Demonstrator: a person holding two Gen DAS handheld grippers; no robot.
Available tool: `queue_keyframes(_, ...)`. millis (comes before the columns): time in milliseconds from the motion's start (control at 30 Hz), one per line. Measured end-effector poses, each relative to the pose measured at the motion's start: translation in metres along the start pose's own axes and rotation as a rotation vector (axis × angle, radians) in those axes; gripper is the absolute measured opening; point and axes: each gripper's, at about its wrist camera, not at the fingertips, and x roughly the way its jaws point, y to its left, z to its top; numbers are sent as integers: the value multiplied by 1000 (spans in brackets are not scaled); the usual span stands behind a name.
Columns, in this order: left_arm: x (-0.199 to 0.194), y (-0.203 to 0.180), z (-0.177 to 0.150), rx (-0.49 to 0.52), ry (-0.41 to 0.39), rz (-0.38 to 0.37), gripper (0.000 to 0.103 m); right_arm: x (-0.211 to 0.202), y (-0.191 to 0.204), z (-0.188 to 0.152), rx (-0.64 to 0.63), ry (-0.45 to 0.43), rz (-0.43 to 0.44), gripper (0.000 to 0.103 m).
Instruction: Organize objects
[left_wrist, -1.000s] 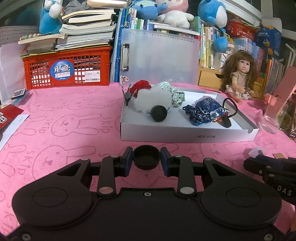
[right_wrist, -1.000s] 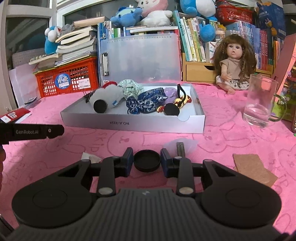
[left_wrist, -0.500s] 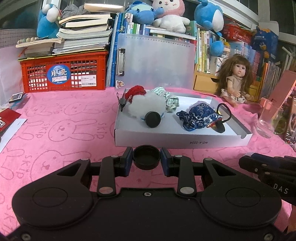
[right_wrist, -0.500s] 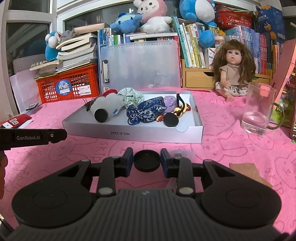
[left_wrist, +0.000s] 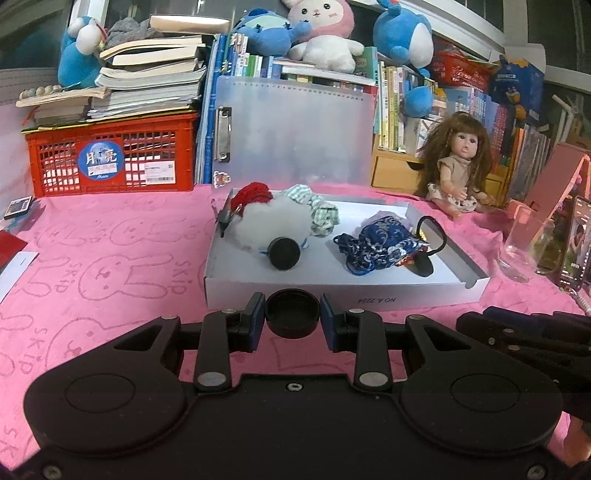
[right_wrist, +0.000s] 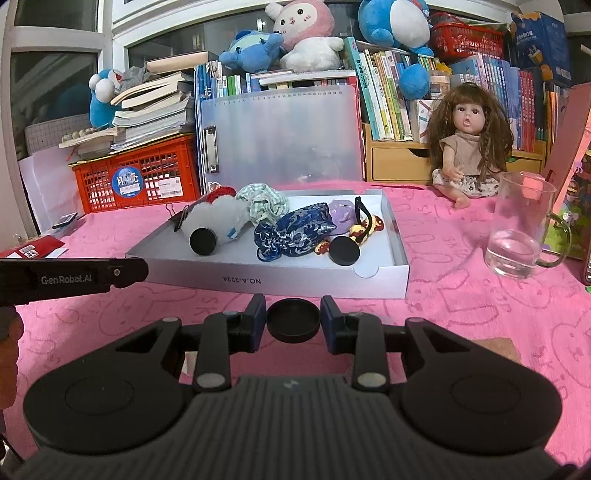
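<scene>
Low in frame, the left gripper and the right gripper are hovering over the pink cloth, each with fingers standing apart beside one black round piece. Mid-frame, one white box is holding one fluffy white pouch, one blue pouch and two black caps. Farther right, one glass mug and one doll are sitting.

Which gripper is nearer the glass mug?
Right. The right gripper sits left of the glass mug; the left gripper is farther left, beyond the right one.
</scene>
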Motion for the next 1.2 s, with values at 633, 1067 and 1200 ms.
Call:
queue_keyframes(633, 6, -3, 8, -6, 2, -23, 30, 2, -5, 13, 14, -16, 0, 36)
queue_keyframes(1067, 13, -3, 16, -15, -5, -40, 30, 7, -7, 25, 19, -34, -1, 36)
queue_keyframes(1200, 17, -2, 19, -27, 1, -43, 30, 10, -10, 29, 30, -36, 0, 36)
